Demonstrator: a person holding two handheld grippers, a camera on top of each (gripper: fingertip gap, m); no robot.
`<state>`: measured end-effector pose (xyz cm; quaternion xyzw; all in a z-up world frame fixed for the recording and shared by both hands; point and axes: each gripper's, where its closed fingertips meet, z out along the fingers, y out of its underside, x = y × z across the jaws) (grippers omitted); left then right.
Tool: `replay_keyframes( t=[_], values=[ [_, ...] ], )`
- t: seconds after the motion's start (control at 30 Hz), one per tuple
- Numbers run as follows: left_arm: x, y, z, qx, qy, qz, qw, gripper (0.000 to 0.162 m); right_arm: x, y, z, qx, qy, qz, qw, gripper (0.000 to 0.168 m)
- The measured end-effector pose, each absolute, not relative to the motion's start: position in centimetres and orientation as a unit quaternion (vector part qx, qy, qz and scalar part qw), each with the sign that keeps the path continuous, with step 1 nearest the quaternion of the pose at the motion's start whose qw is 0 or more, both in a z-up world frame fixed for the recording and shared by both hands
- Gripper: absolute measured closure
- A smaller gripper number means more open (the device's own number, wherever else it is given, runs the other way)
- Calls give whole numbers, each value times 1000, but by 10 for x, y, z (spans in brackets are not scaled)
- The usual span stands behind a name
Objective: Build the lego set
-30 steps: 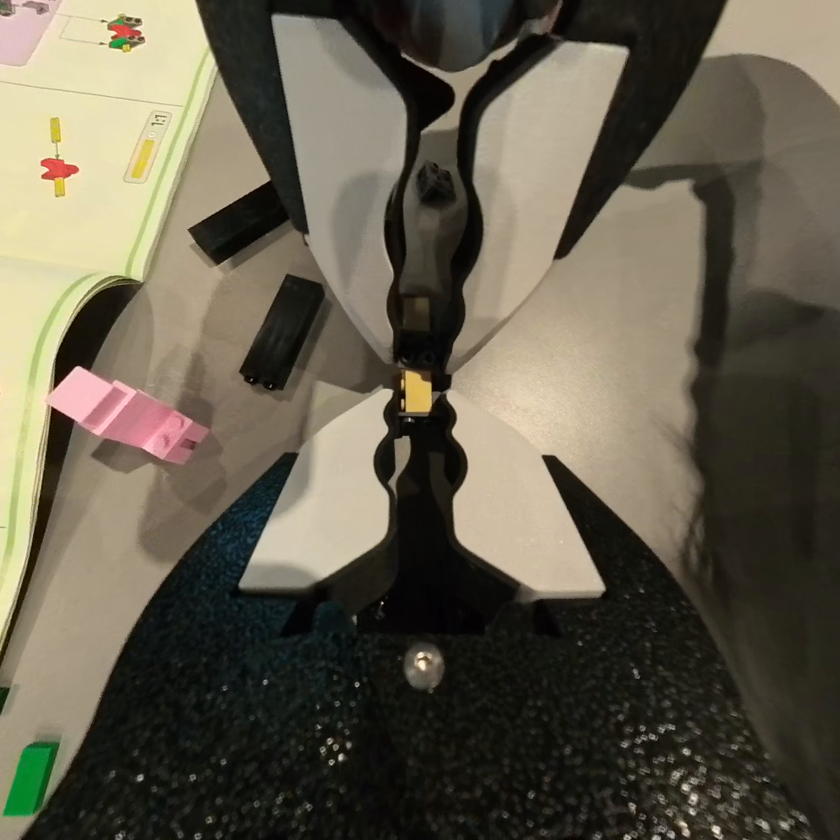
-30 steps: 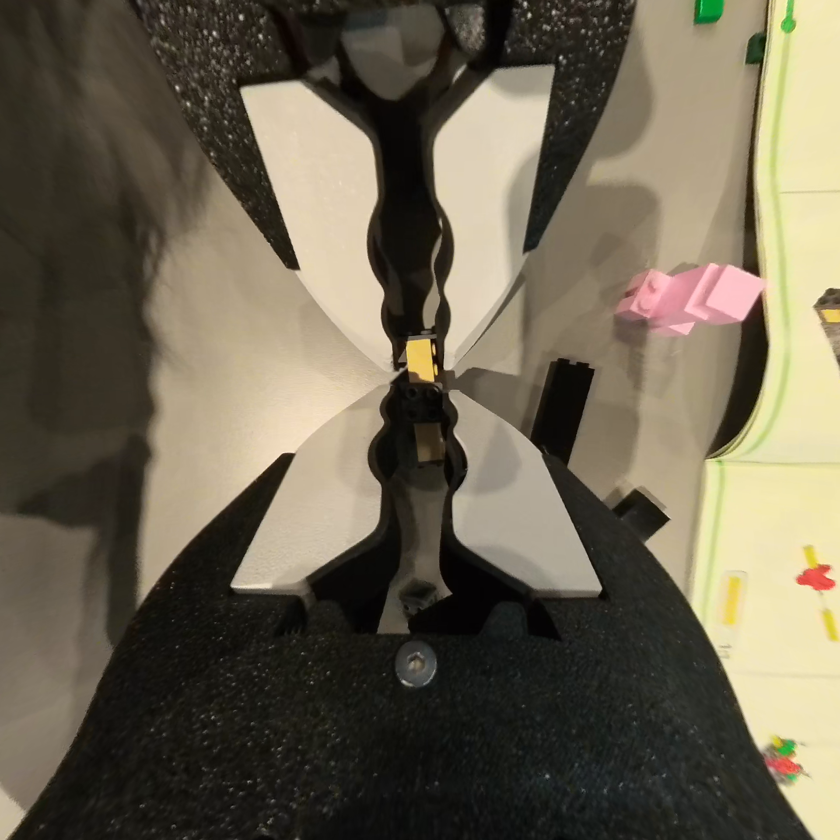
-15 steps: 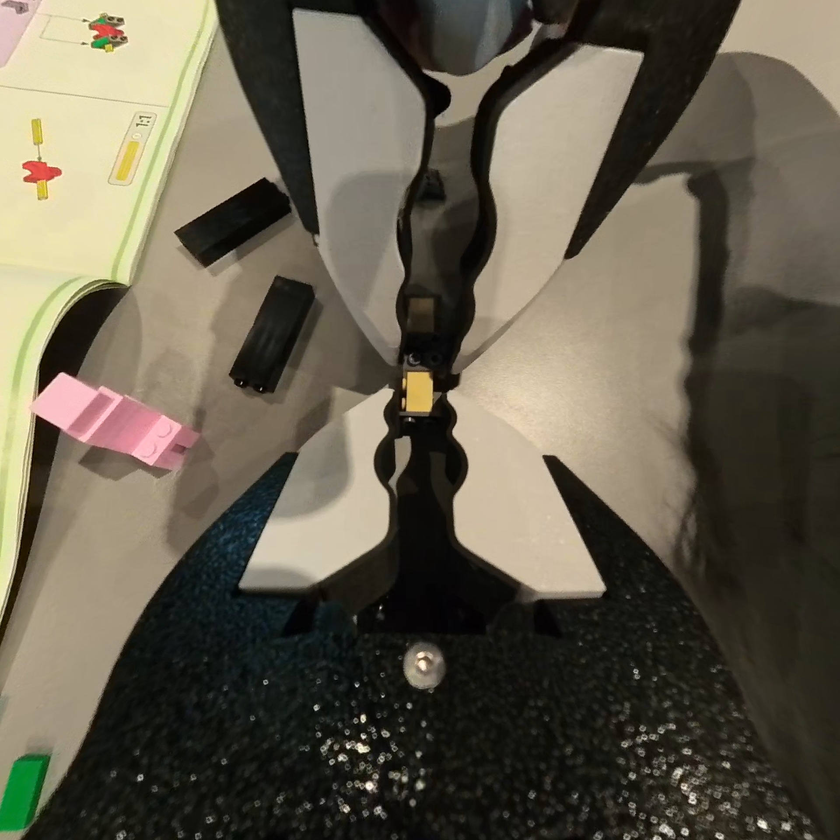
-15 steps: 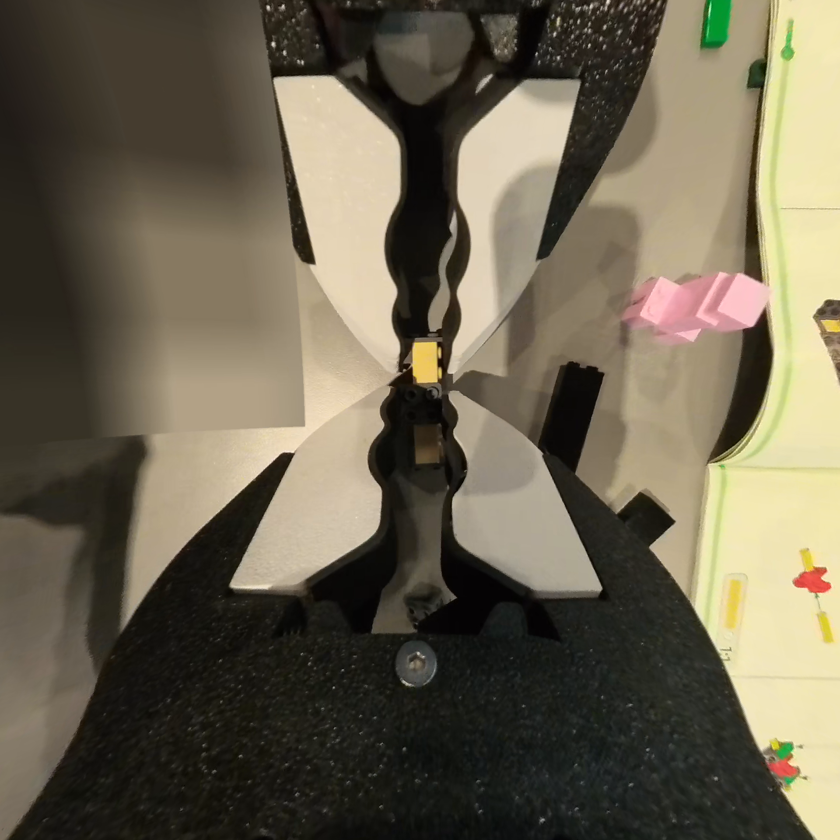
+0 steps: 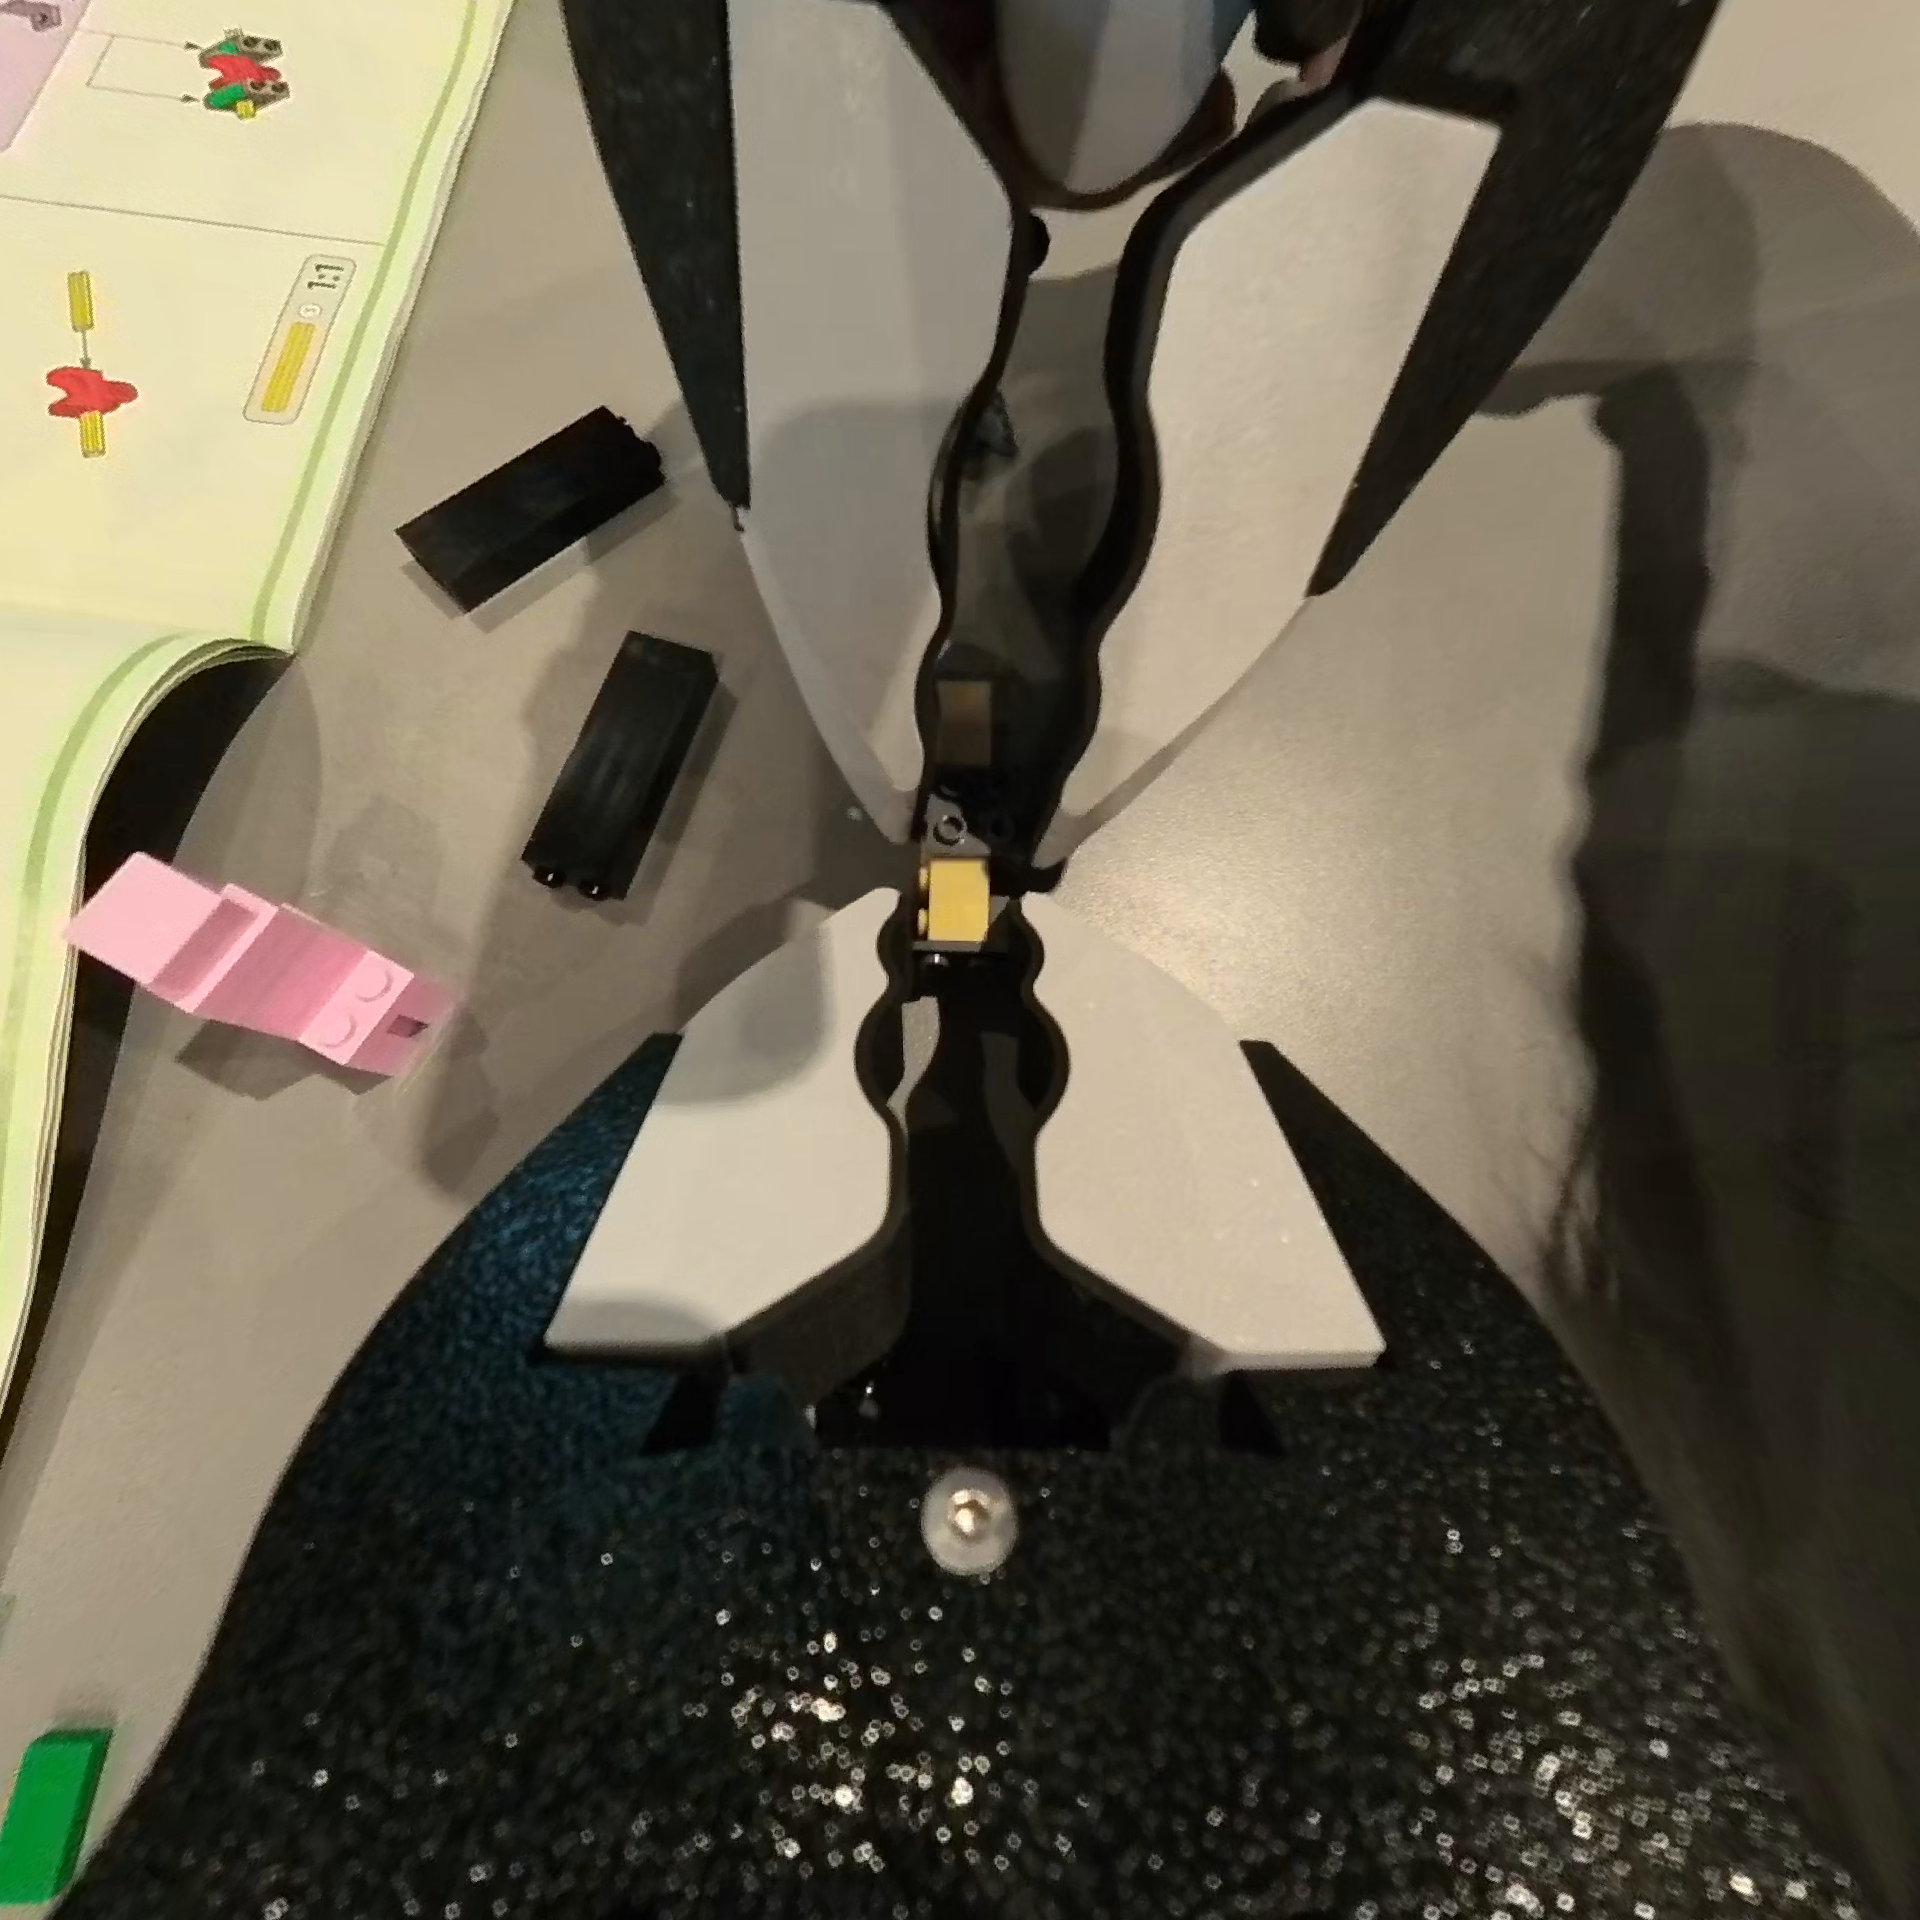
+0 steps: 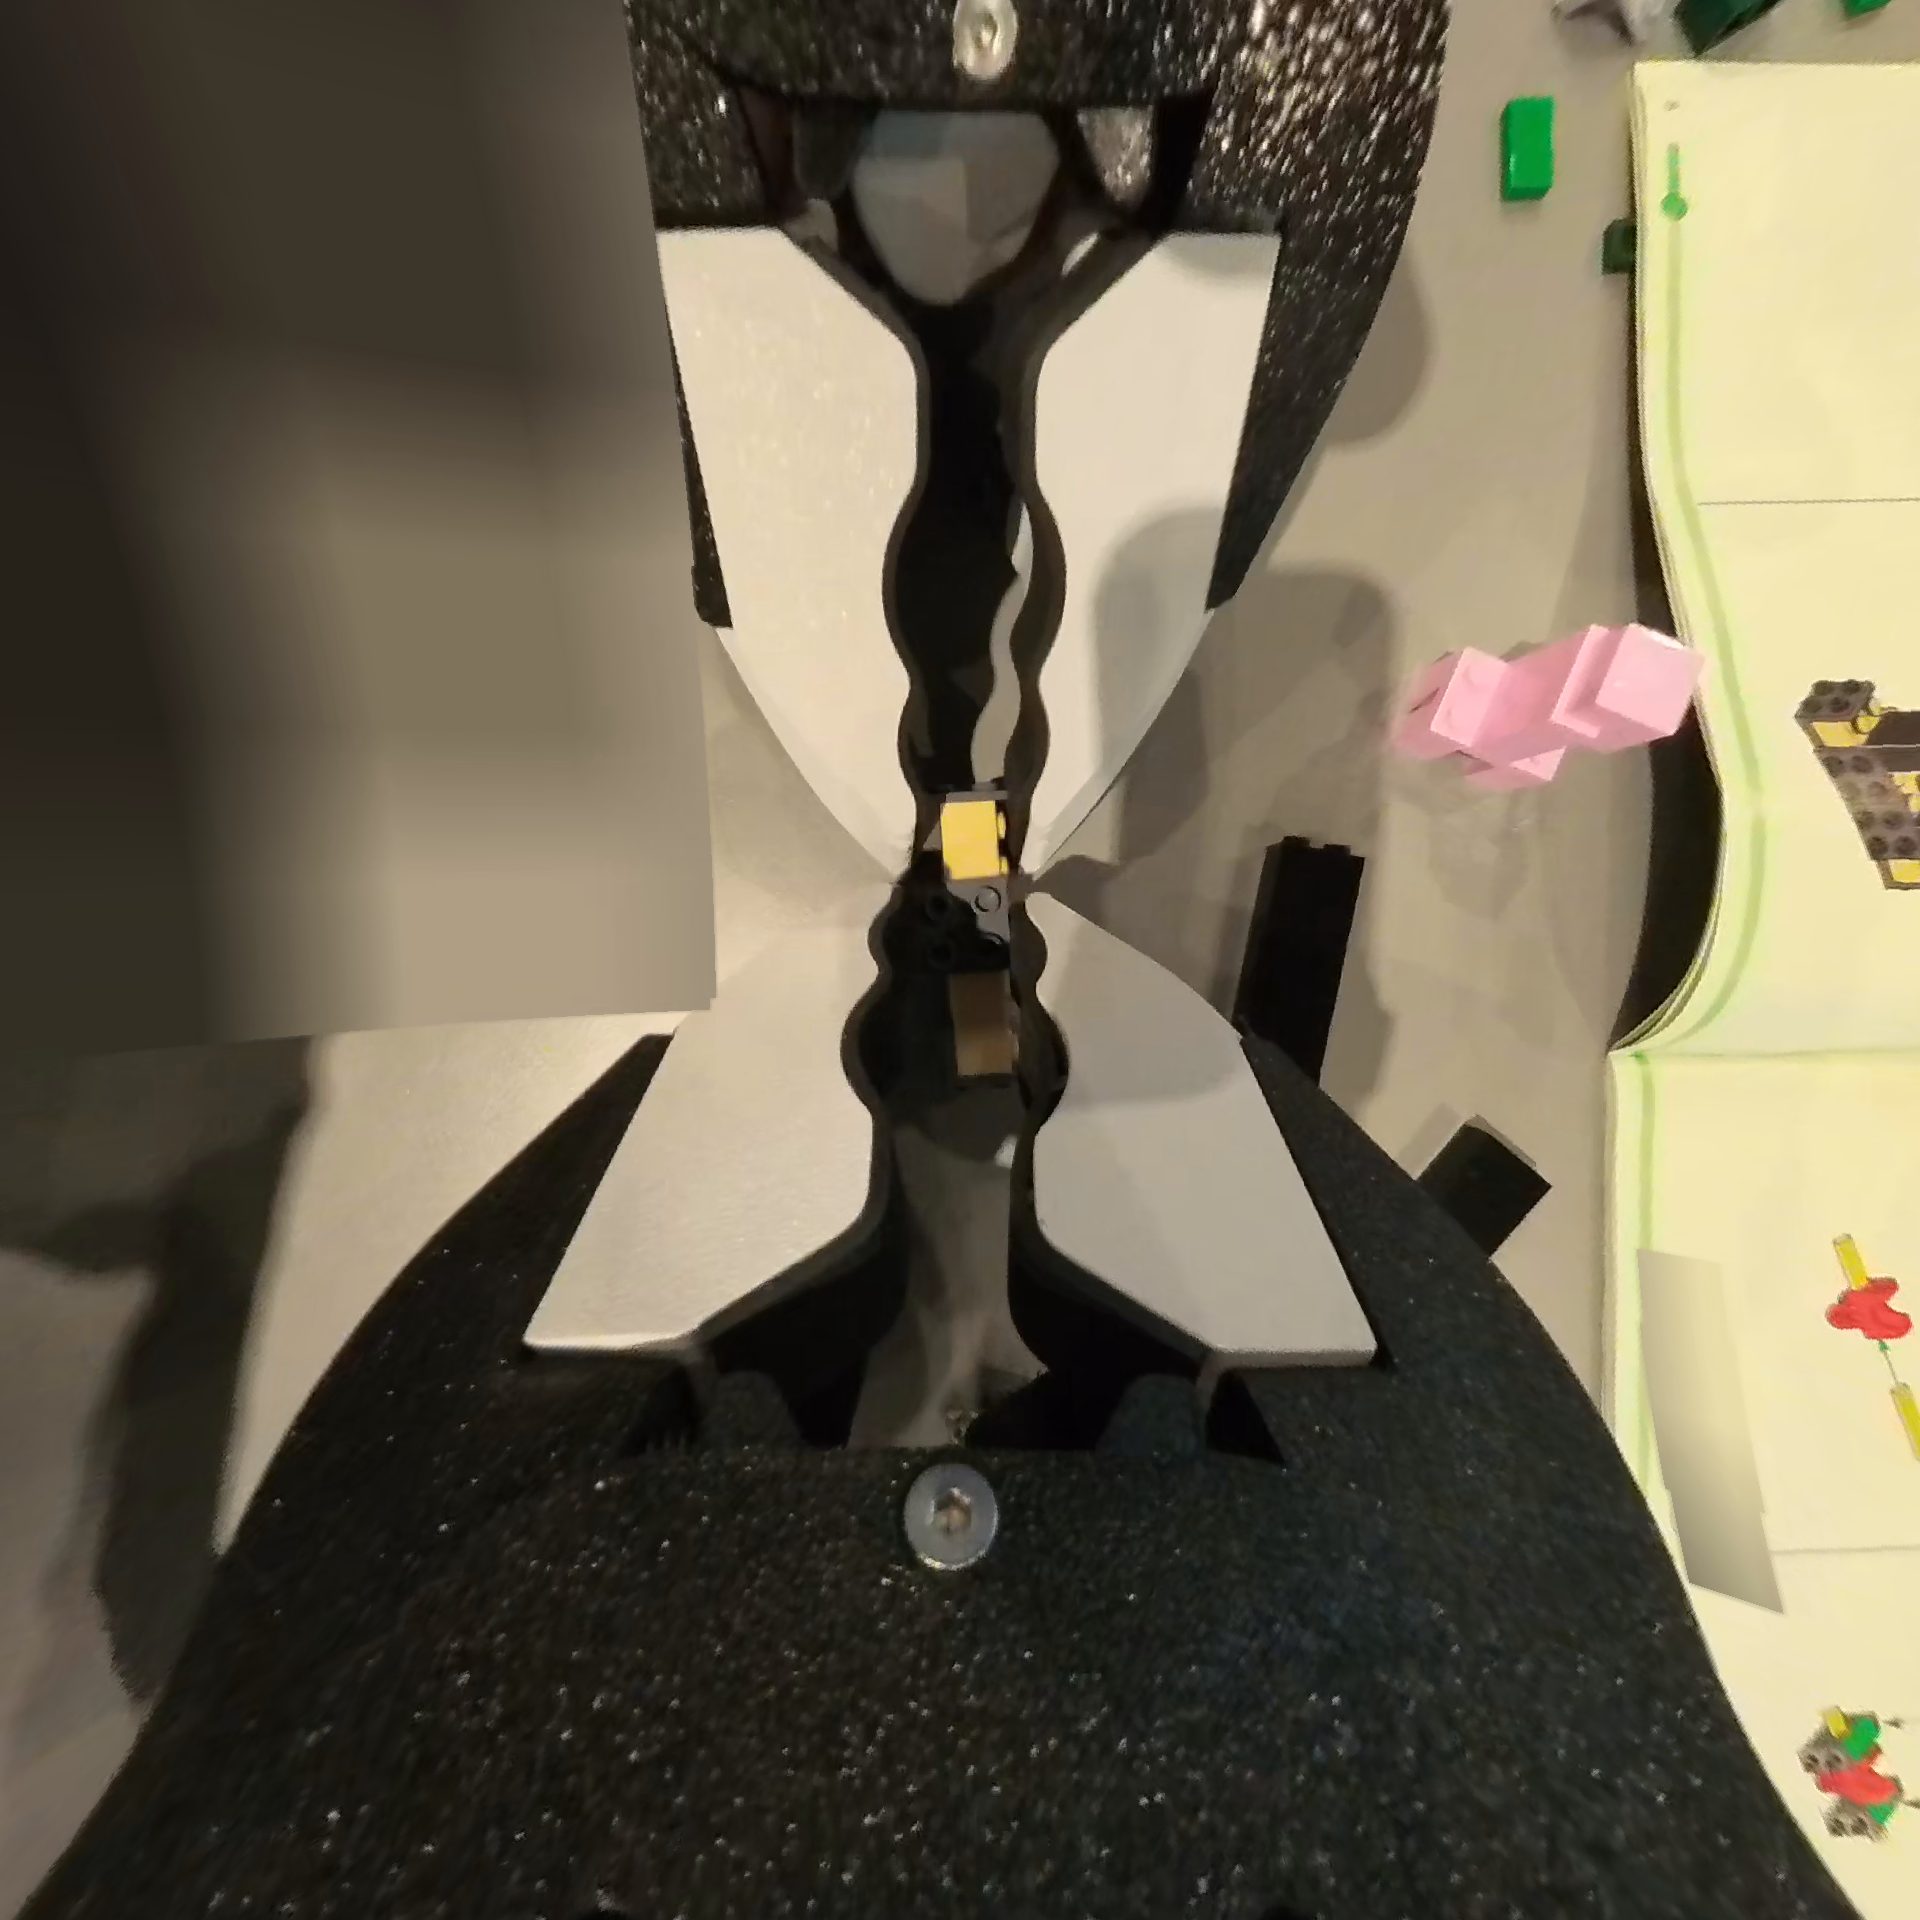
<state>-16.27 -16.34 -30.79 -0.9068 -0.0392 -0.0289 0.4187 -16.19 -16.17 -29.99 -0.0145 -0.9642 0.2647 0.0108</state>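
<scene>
Where the left wrist view looks along its fingers, the left gripper is clamped narrowly on a small yellow brick at frame centre, tip to tip with the right gripper, which pinches a small black piece. At left lie two black bricks, a pink piece, a green brick and the open instruction booklet on the grey table.

In the right wrist view, the black piece sits between the closed fingers at centre, seemingly pressed against the yellow brick just above. The pink piece and booklet lie right.
</scene>
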Motion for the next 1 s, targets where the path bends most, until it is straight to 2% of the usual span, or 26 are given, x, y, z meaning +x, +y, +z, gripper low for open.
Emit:
replay_keyframes(
  t=[0.2, 1.0],
  values=[
    [-163, -163, -308, -907, -40, -30, 419, 146, -163, -160, -300, -1, -966, 256, 30, 151],
    [-162, -163, -308, -907, -39, -29, 419, 146, -163, -163, -297, -12, -962, 272, 6, 151]
  ],
)
